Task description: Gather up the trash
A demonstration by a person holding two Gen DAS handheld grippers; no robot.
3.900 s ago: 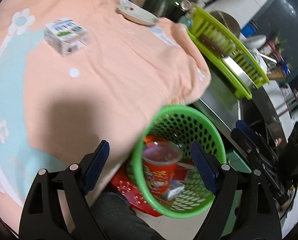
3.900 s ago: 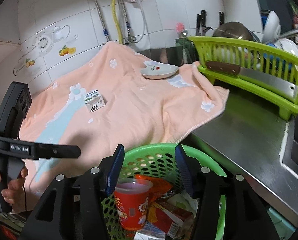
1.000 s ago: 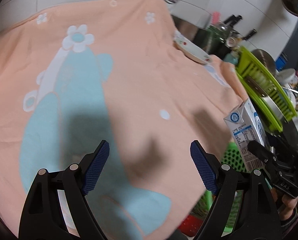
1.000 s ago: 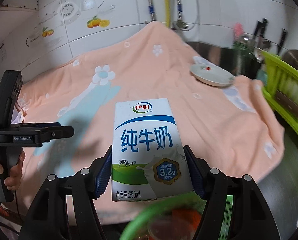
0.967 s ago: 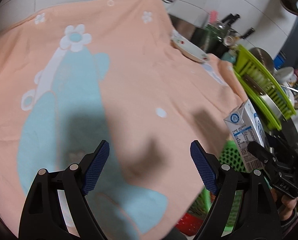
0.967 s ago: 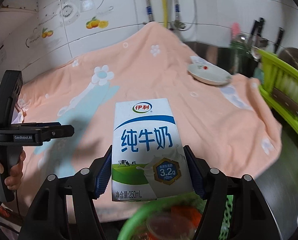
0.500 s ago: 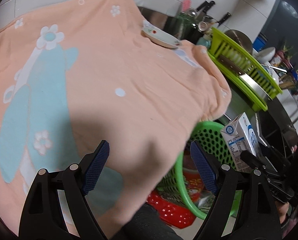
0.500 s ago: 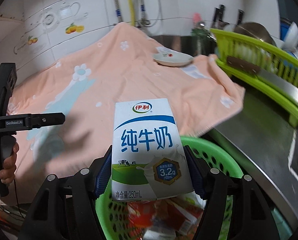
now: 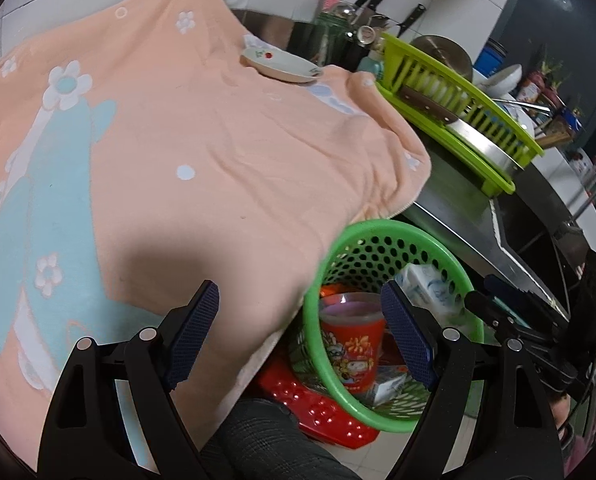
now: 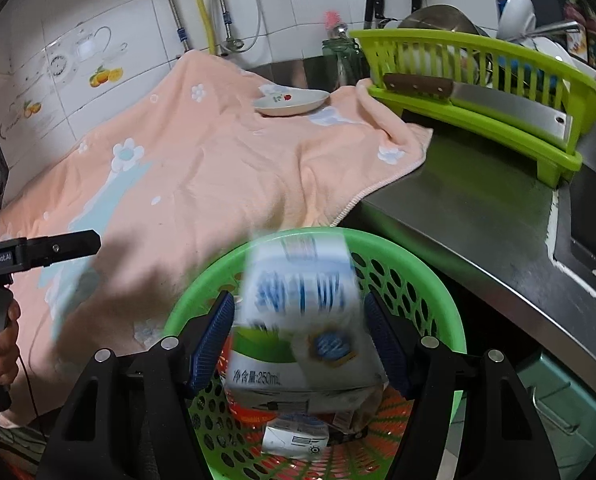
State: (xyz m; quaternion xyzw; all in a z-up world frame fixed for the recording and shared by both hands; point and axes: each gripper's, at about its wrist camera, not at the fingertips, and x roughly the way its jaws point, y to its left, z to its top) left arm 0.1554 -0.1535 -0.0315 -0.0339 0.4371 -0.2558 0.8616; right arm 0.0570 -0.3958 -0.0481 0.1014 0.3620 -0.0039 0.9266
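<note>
A white milk carton [image 10: 302, 320] is blurred and falling between my right gripper's [image 10: 300, 340] open jaws into the green basket [image 10: 438, 300]. The pads stand apart from its sides. In the left wrist view the carton [image 9: 426, 284] shows inside the green basket [image 9: 378, 232], beside a red cup [image 9: 352, 340]. The basket holds other wrappers and a small box [image 10: 294, 436]. My left gripper [image 9: 298, 336] is open and empty, over the edge of the peach towel [image 9: 178, 140].
A white plate [image 9: 280, 66] lies on the towel's far end. A green dish rack [image 10: 478, 92] with a cleaver [image 10: 478, 98] stands on the steel counter [image 10: 478, 200]. A red stool [image 9: 318, 412] is under the basket. Knives hang at the wall.
My right gripper opened and let go of the milk carton, which is dropping into the basket. Both grippers swung to the right, toward the basket.
</note>
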